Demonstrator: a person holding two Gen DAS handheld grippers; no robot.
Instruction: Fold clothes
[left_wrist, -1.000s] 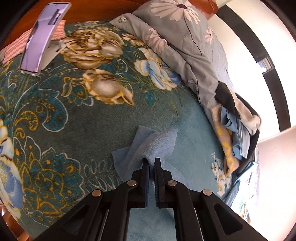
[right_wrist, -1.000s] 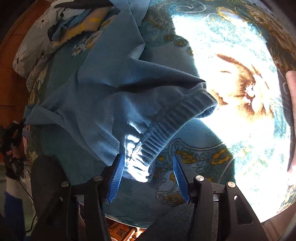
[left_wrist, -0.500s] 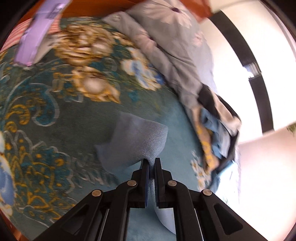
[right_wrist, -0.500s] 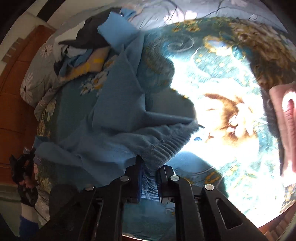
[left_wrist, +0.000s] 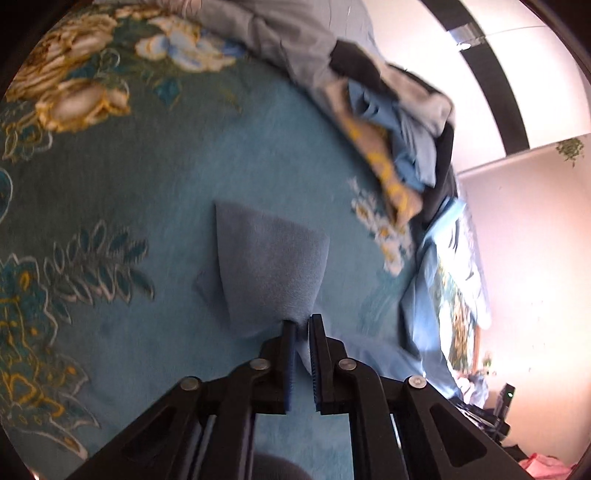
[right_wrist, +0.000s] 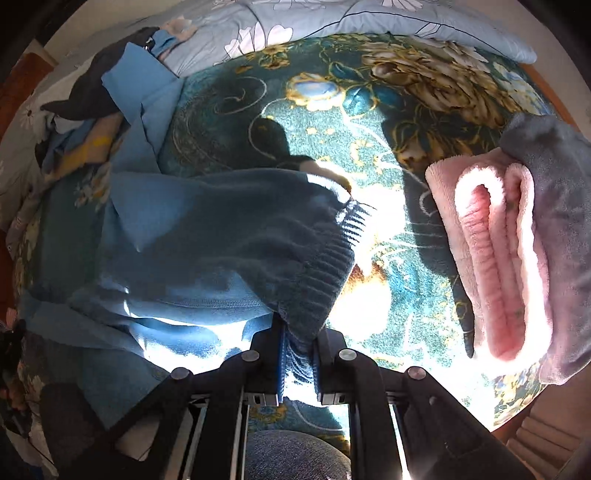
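On the floral blanket (right_wrist: 332, 110), both grippers (left_wrist: 300, 325) (right_wrist: 298, 332) pinch the blue sweatshirt (right_wrist: 221, 229), mid-fold; unfolded pile (left_wrist: 399, 122) waits.

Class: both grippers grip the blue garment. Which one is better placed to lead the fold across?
Probably the right gripper: it pinches the blue garment at its ribbed hem, with open blanket ahead.

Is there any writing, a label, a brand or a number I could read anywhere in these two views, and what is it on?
None: no readable text in either view.
The blue garment shows no tag or print.
The clothes pile has yellow marks, too blurred to tell if they are letters.
The folded pink towel and the floral blanket carry only pattern.
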